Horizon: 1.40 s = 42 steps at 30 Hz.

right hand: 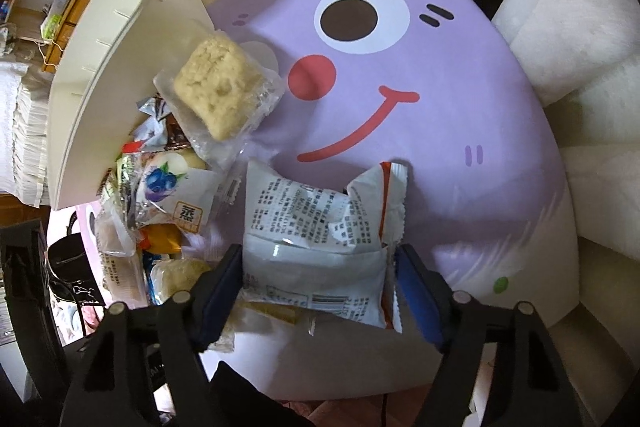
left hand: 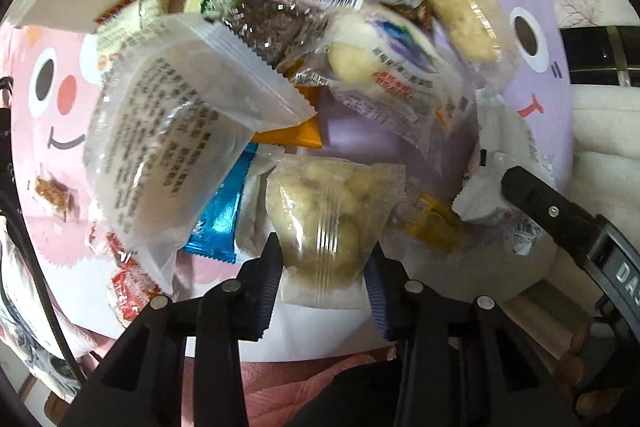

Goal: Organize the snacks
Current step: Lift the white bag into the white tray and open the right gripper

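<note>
A heap of wrapped snacks lies on a mat printed with pink (left hand: 48,131) and purple cartoon faces (right hand: 420,75). My left gripper (left hand: 326,277) points down and is shut on a clear packet of pale lumps (left hand: 332,223), its pads pressing on both sides. My right gripper (right hand: 316,277) is shut on a white packet with printed text (right hand: 316,227), one pad against each edge. One of its black fingers (left hand: 532,195) reaches into the left wrist view beside that white packet (left hand: 480,199). Other snacks include a large clear round cake pack (left hand: 160,131) and a crumbly square bar (right hand: 218,87).
A white box (right hand: 120,39) stands tilted behind the heap at its far side. A blue foil packet (left hand: 220,223), an orange packet (left hand: 296,135), a blueberry bun pack (right hand: 172,187) and a small brown snack (left hand: 54,193) lie around. White cushions (right hand: 568,27) border the mat on the right.
</note>
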{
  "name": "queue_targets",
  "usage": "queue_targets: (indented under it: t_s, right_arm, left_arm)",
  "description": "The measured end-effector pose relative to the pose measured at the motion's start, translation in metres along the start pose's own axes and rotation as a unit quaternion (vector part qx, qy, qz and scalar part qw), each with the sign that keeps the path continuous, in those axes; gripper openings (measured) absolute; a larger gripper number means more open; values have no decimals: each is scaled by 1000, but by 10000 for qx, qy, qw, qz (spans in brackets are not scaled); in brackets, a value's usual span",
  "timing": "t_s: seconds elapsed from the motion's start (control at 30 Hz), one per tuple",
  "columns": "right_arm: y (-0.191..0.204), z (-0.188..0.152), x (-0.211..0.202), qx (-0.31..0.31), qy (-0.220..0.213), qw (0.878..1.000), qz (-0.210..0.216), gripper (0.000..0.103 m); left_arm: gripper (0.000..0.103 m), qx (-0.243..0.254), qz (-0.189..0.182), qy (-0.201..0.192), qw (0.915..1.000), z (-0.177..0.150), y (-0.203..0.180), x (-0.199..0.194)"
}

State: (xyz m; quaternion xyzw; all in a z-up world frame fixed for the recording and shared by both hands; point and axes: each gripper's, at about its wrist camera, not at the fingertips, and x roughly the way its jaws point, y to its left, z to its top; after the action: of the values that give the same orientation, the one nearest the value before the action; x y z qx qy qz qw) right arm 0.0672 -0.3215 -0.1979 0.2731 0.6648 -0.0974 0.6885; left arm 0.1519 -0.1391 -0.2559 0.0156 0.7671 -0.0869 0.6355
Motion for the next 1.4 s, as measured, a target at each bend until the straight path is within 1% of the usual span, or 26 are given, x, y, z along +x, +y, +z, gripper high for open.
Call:
queue_targets:
  t_s: [0.07,0.23,0.37,0.4,0.53,0.63,0.73,0.77,0.8,0.87,0.9,0.93,0.97,1.07,1.13,1.3,1.37,1.4]
  right_arm:
    - [-1,-6,-4,28,-46,10000,74,69]
    - [-6,-18,-8,160,-8,9995,271,67]
    - [-6,-25,-19,137,-80,9991,387,66]
    - [-4,-27,-23,108,-121,9990,412,66]
    - [6,-39,-40,-42,-322,9981,525,66]
    - [14,-43,-57,-199,-533,9963,650,66]
    - [32,-42,-67,-355,-740,9938,755,66]
    - [36,-43,-72,-410,-815,9926,802,66]
    - [38,-43,-76,-444,-861,9917,840,66]
    - [47,-42,-84,-547,-984,9886,996,66]
    - [49,-39,-87,-585,-1030,9875,1036,66]
    - [55,-36,-90,-629,-1090,9862,1075,66]
    - [59,-35,-94,-669,-1151,9848,1117,66]
    - [73,-27,-103,-827,-1337,9801,1208,66]
    - [84,-23,-108,-930,-1438,9774,1237,66]
    - [113,-7,-116,-1175,-1690,9699,1304,66]
    - [126,3,-116,-1265,-1786,9667,1329,67]
    - [131,5,-116,-1300,-1827,9654,1334,67]
  left_arm:
    - [38,12,39,-127,9999,-9,-1,-8]
    - [38,74,49,-359,9993,-33,-1,-26]
    - [38,37,41,-524,9986,-47,6,-41]
    - [38,35,46,-561,9984,-51,1,-52]
    - [38,-7,27,-797,9968,-73,11,-82]
    - [38,-79,50,-1006,9949,-83,19,-104]
    - [37,-151,42,-1201,9926,-89,30,-130]
    - [36,-186,37,-1277,9916,-92,34,-143]
    - [33,-209,37,-1352,9906,-92,36,-149]
    - [31,-233,52,-1552,9876,-97,43,-169]
    - [24,-220,81,-1697,9852,-96,45,-179]
    - [20,-212,101,-1793,9835,-99,46,-189]
    - [19,-211,111,-1876,9820,-99,49,-199]
    - [18,-230,134,-2067,9780,-92,55,-216]
    - [18,-248,55,-2190,9754,-89,60,-227]
    - [18,-367,-112,-2397,9701,-78,81,-237]
    - [19,-378,-191,-2521,9668,-73,91,-240]
    - [21,-364,-212,-2634,9638,-71,95,-243]
